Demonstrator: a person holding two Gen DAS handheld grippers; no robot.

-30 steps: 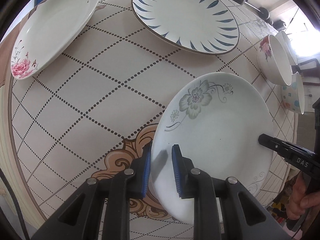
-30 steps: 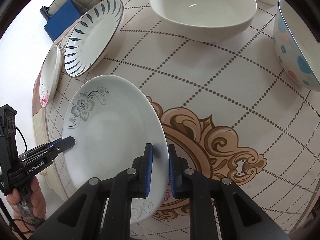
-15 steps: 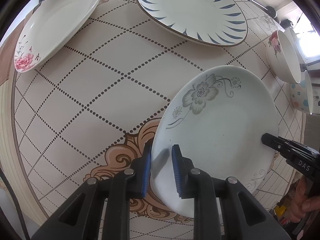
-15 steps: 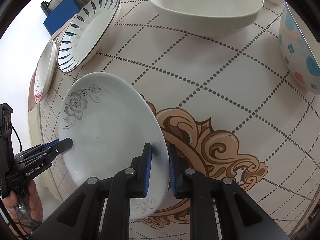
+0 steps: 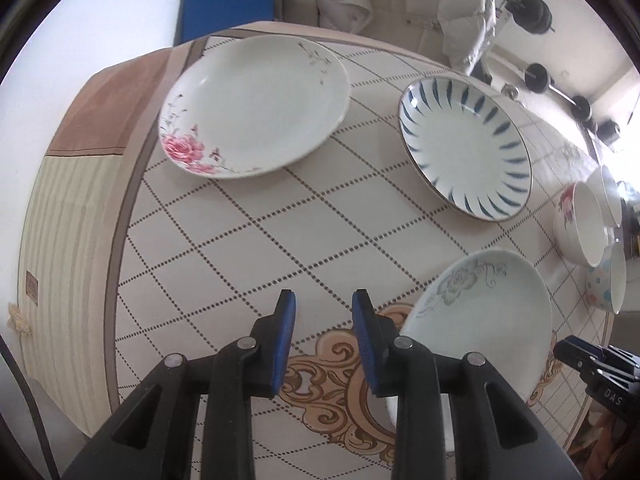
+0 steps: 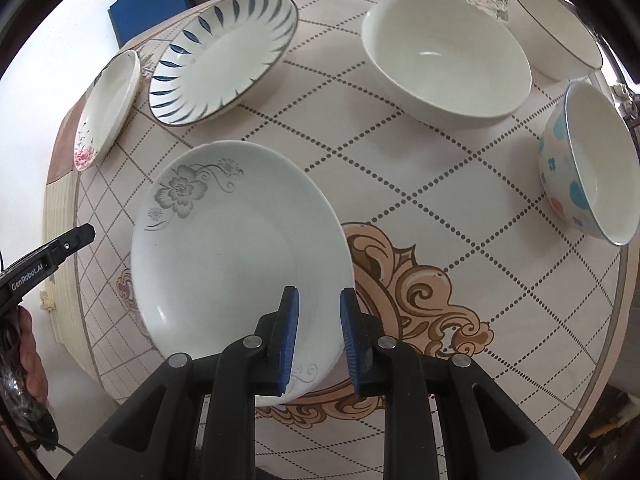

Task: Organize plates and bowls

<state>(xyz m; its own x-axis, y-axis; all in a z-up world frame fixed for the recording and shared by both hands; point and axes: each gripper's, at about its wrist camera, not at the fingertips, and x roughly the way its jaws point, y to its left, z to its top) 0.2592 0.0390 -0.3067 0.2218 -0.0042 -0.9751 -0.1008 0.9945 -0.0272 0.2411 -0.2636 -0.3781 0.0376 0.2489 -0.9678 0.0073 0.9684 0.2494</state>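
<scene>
I see the grey-flower plate [image 6: 236,256] lying flat and face up near the table's [image 6: 400,200] near edge, on the tan scroll medallion [image 6: 420,300]; being round it has no long axis, and its grey flower sits toward the far left of its rim. My left gripper [image 5: 323,336] hangs over bare tablecloth beside the plate, jaws opening with nothing between them. My right gripper [image 6: 317,336] is above the plate's near right rim, jaws opening, pads clear of the china.

Toward the far left corner lies the pink-rose plate [image 5: 256,108], and to its right the blue-leaf plate [image 5: 466,148]; both are empty. Along the right edge stand three bowls, all empty: a large white bowl [image 6: 444,64], a dark-rimmed bowl [image 6: 556,24] behind it and a dotted bowl [image 6: 592,164] nearest me.

A second ago both grippers clamped opposite rims of the grey-flower plate. Now both have let go and risen, and the left one has swung away from the plate toward the table's left side.
</scene>
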